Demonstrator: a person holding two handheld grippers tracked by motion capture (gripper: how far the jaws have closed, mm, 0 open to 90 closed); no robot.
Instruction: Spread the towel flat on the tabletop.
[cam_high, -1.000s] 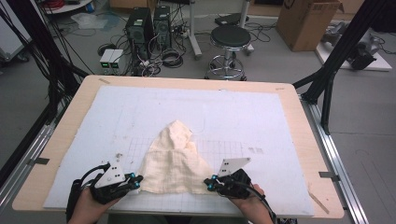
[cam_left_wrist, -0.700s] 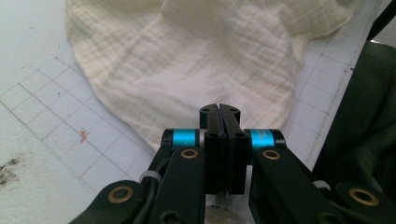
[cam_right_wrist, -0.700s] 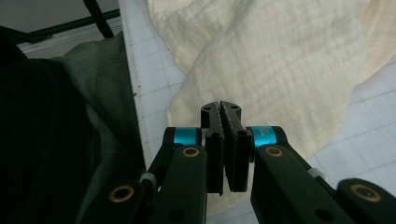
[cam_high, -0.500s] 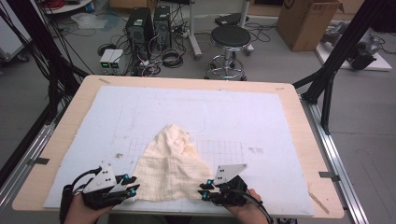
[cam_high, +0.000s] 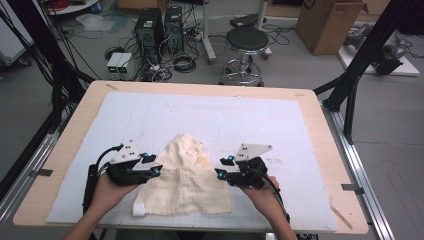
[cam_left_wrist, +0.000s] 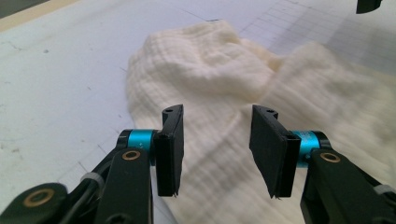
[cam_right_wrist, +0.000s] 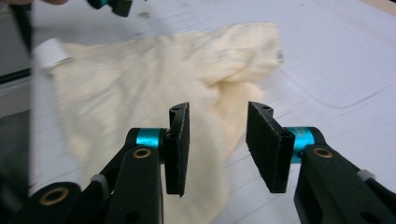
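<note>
Table (cam_high: 320, 125) under white mat (cam_high: 260, 120), stool (cam_high: 245, 42) behind on grey floor (cam_high: 385, 150)

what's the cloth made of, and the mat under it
Cloth: looks like soft cream cotton gauze, matte, with a fine woven grid and limp crinkled folds. Mat: seems a thin pale blue-white sheet, matte, with faint printed grid lines; whether felt, foam or paper isn't clear.

A cream waffle-weave cloth (cam_high: 186, 179) lies rumpled, bunched at its far end.
</note>
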